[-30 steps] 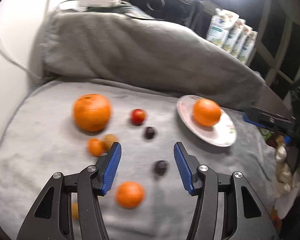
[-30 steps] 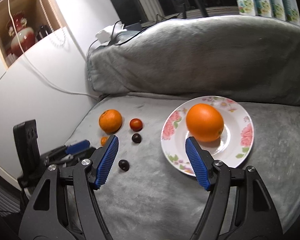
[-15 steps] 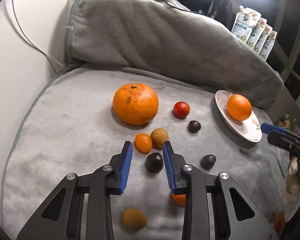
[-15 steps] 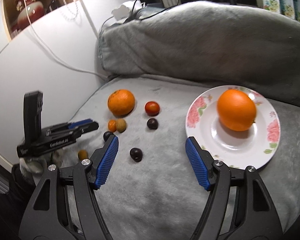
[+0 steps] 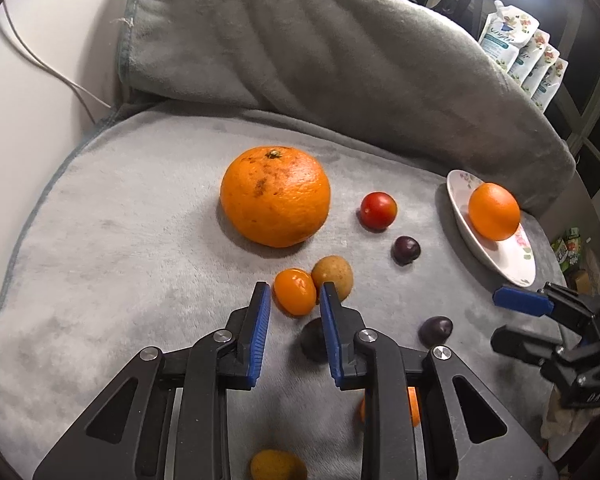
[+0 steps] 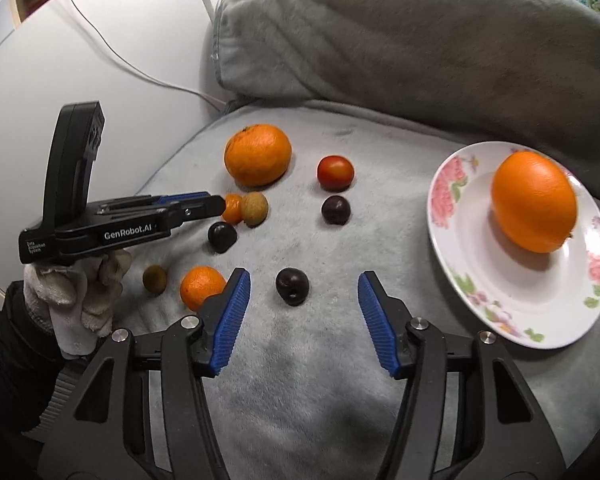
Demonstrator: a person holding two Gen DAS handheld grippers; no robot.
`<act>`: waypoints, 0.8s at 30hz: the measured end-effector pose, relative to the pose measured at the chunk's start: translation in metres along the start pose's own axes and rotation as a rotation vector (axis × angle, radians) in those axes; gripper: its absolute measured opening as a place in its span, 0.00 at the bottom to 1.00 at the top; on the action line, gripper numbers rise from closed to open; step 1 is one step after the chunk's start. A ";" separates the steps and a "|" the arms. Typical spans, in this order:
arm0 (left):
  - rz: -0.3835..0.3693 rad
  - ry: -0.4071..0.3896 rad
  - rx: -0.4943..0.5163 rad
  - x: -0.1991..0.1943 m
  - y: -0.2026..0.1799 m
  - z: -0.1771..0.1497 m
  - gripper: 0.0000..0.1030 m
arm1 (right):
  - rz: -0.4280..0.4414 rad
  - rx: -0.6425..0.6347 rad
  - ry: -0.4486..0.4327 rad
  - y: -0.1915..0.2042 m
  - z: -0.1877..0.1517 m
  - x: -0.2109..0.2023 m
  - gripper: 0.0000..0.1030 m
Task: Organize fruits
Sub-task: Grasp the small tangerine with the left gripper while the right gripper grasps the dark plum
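In the left wrist view my left tongs (image 5: 295, 287) are closing, already narrow, around a light, soft-skinned small mandarin (image 5: 296, 298) on the grey blanket (image 5: 140, 220), best pinched mid-body, while in the right wrist view my right tongs (image 6: 303, 276) are closing from wide around an untouched, smooth, roll-prone dark plum (image 6: 293, 286).

Grey blanket (image 6: 320, 360), white pink-flowered plate (image 6: 452, 200), orange orange (image 6: 534, 200), red tomato (image 6: 335, 173), blue-padded black claw (image 6: 304, 300)

You've got a grey blanket (image 5: 148, 280) under everything, bunched into a ridge (image 6: 400, 40) at 12 o'clock. White cable (image 6: 148, 76) at 10, refill pouches (image 5: 520, 56) at 2.
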State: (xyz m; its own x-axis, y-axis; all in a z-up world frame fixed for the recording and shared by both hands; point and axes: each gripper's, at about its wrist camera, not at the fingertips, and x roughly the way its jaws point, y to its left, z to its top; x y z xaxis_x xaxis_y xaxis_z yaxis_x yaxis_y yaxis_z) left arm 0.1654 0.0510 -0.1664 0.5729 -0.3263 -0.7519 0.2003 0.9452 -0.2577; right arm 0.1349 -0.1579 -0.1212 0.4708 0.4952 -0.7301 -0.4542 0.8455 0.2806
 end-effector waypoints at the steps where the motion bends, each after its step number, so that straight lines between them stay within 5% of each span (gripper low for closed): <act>1: -0.001 0.006 -0.005 0.002 0.002 0.001 0.23 | 0.000 0.002 0.006 0.000 0.000 0.003 0.58; 24: -0.079 0.070 -0.047 0.022 0.008 0.008 0.21 | 0.024 -0.009 0.094 0.003 0.005 0.048 0.54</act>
State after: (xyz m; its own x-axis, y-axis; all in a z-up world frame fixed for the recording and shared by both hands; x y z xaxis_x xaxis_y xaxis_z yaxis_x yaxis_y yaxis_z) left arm 0.1856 0.0518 -0.1803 0.4993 -0.4003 -0.7684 0.2044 0.9163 -0.3445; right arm 0.1603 -0.1308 -0.1528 0.3871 0.4939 -0.7786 -0.4716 0.8317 0.2931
